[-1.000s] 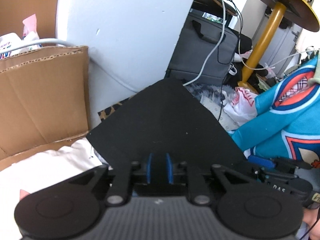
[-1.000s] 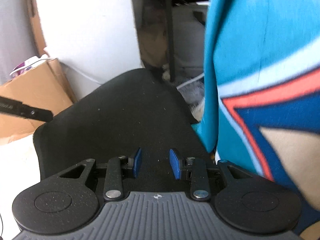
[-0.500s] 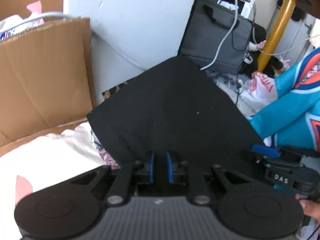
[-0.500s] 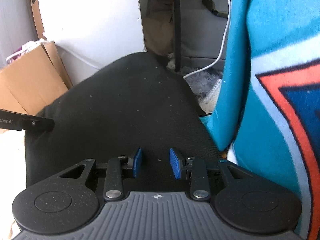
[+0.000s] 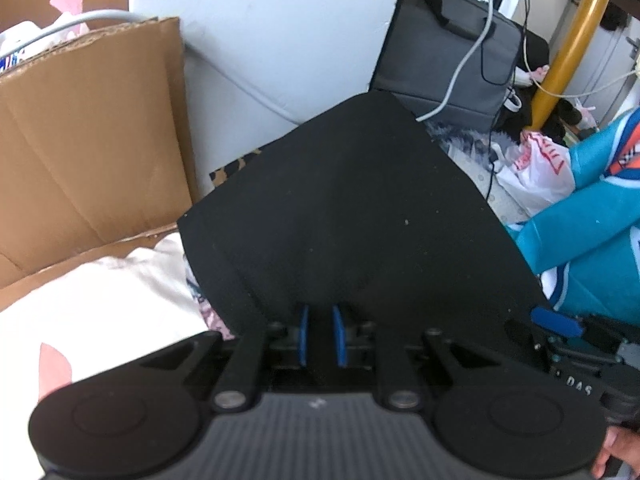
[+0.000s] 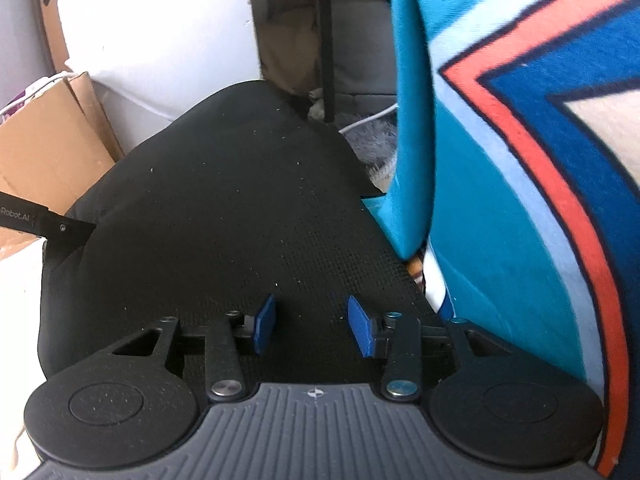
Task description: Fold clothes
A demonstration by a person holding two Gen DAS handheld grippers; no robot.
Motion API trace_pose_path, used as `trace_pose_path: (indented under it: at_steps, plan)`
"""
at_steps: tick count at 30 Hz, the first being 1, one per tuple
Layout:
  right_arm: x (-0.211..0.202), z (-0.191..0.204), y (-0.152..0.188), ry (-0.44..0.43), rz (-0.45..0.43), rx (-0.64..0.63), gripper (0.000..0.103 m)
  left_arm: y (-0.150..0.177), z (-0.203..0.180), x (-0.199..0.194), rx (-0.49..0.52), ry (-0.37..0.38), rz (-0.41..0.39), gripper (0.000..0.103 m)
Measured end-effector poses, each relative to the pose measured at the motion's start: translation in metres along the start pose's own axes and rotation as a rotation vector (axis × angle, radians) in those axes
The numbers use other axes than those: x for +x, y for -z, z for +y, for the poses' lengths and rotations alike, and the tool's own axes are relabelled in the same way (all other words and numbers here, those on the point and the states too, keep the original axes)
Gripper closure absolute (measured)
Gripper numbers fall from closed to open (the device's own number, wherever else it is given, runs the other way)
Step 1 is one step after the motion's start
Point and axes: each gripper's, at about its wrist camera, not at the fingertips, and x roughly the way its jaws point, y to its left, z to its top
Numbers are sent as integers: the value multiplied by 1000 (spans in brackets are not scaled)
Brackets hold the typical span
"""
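Black garment (image 5: 352,216) lay flat, lower than before | left gripper (image 5: 320,334) pinched its near edge | right gripper (image 6: 312,326) jaws opening, pads off cloth | fold being laid down, release begun

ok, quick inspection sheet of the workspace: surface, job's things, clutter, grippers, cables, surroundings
Surface: white cloth-covered area, mostly hidden.
Job's things: black garment spread in front of both grippers; teal patterned fabric at its right.
Clutter: cardboard box, white plastic bag.
Grippers: left gripper pinches the black garment's edge; right gripper opening, pads clear of the fabric.
Cables: white cable and thin black one over grey laptop bag.
Surroundings: white wall, yellow post.
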Motion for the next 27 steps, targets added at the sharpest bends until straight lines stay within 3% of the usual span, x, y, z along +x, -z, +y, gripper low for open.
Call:
trace_pose_path:
  at_steps: [2,4,6,9,10,14,19,22,27]
  plan:
    - [-5,2,-3,10,-2,6,56,-3,1,-7,-24,-11,25,76]
    - [-12,7,-9,22,-7,14,55,-6,1,-14,-45,-31,42,48]
    - [-16,13,-17,-6,19,18,55,-9,0,-21,-68,-62,53,33]
    - [-26,23,-30,-16,47,-28,55,-15,-3,-34,-94,-67,67,31]
    - [-30,25,-35,-21,56,-29,54,-17,-4,-38,-100,-68,73,27]
    - [-44,32,-48,-35,80,-24,34,-24,-9,-64,-119,-93,81,21]
    - [-58,47,-55,-27,129,-55,26,-30,-11,-100,-138,-123,108,15]
    - [-71,52,-60,-9,153,-28,13,-33,-6,-120,-173,-130,127,13]
    - [-89,62,-71,-9,224,5,10,-34,-3,-158,-173,-169,126,3]
